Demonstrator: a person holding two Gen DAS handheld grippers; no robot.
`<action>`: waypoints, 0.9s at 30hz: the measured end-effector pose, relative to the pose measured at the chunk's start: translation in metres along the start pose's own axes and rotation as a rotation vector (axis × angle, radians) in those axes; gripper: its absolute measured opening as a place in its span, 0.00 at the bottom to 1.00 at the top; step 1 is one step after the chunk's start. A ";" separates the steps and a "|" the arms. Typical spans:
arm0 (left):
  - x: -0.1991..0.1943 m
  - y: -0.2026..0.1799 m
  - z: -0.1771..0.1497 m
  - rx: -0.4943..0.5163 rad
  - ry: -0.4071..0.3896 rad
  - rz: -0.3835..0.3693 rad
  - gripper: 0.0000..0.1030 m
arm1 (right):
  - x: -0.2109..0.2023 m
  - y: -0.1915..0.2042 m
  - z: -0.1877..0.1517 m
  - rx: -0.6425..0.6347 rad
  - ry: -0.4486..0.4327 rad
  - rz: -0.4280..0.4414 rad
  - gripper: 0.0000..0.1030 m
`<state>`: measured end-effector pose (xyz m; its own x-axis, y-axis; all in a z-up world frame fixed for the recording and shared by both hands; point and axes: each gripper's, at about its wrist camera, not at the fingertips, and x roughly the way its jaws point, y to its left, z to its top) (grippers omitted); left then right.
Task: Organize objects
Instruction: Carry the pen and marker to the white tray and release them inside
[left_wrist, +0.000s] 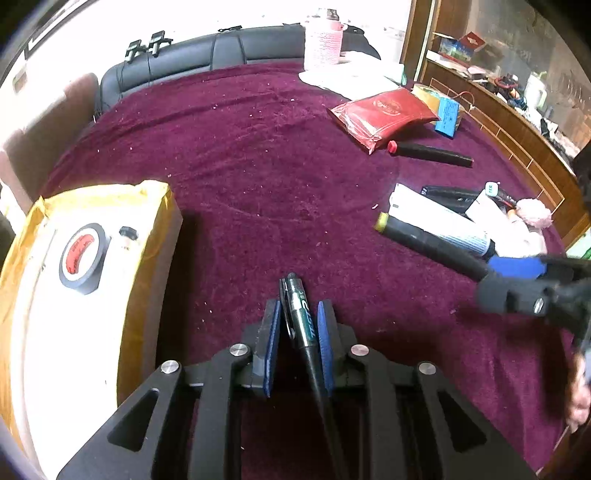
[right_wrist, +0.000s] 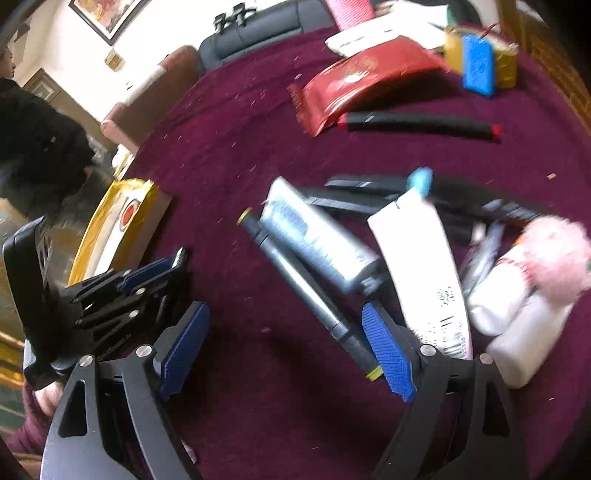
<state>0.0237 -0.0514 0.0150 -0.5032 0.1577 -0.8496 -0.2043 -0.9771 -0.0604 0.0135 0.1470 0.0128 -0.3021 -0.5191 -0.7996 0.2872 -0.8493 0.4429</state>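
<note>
My left gripper (left_wrist: 297, 325) is shut on a black pen (left_wrist: 301, 310) with teal print. The pen's capped end sticks out forward past the blue pads, above the maroon cloth (left_wrist: 258, 166). Left of it stands a white box (left_wrist: 74, 350) wrapped in yellow tape, with a roll of black tape (left_wrist: 83, 258) lying on top. My right gripper (right_wrist: 291, 354) stands open over the cloth. A black marker (right_wrist: 306, 291) with yellow ends lies just beside its right pad (right_wrist: 388, 354). In the right wrist view the left gripper (right_wrist: 166, 271) is at the left, by the box (right_wrist: 144, 206).
A heap lies at the right: a white tube (right_wrist: 314, 236), a white carton (right_wrist: 421, 266), a white bottle (right_wrist: 517, 325), a pink fluffy item (right_wrist: 557, 251) and dark pens. Farther back lie a red pouch (left_wrist: 380, 114), a black stick (left_wrist: 432, 153) and a blue-and-yellow pack (left_wrist: 447, 114). A wooden shelf (left_wrist: 517, 125) borders the right.
</note>
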 end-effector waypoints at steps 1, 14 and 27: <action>-0.001 0.001 -0.001 -0.009 0.003 -0.016 0.22 | 0.000 0.003 -0.001 -0.009 -0.002 0.000 0.83; -0.011 -0.017 -0.021 0.055 -0.028 0.027 0.35 | 0.015 0.031 0.003 -0.107 -0.016 -0.159 0.83; -0.037 -0.007 -0.030 0.031 -0.100 -0.085 0.10 | 0.018 0.044 0.001 -0.157 -0.042 -0.308 0.13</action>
<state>0.0691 -0.0544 0.0313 -0.5640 0.2548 -0.7855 -0.2747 -0.9549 -0.1125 0.0197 0.0999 0.0181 -0.4328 -0.2471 -0.8669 0.3119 -0.9434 0.1132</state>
